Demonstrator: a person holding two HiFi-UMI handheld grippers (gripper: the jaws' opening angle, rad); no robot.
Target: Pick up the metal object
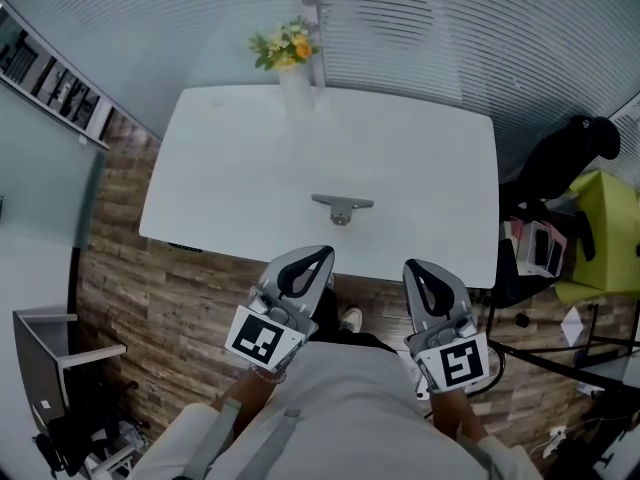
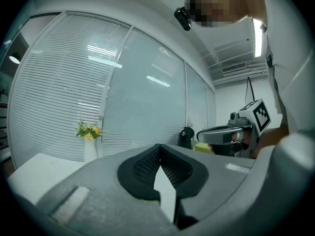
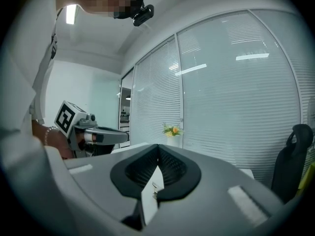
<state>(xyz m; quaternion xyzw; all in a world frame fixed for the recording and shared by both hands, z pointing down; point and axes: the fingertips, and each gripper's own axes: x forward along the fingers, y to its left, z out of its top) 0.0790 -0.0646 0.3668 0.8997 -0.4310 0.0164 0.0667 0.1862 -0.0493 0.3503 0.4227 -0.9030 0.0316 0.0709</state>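
Metal object (image 1: 341,208): a small grey T-shaped piece lying flat on the white counter (image 1: 230,168), about midway across and nearer the near edge than the far one. Nothing touches it.
Left gripper (image 1: 322,255): held level over the wood floor (image 1: 170,298), just short of the counter's near edge. Its jaws are closed tip to tip with nothing between them.
Right gripper (image 1: 414,268): beside the left one and also short of the edge, tipped slightly down. Its jaws are fully closed and empty.
Vase of flowers (image 1: 290,63): at the far edge, well apart from the piece.
Progress: nothing done yet, by my reading. Reaching in, opening one pair of jaws, closing on the piece and lifting it all remain.
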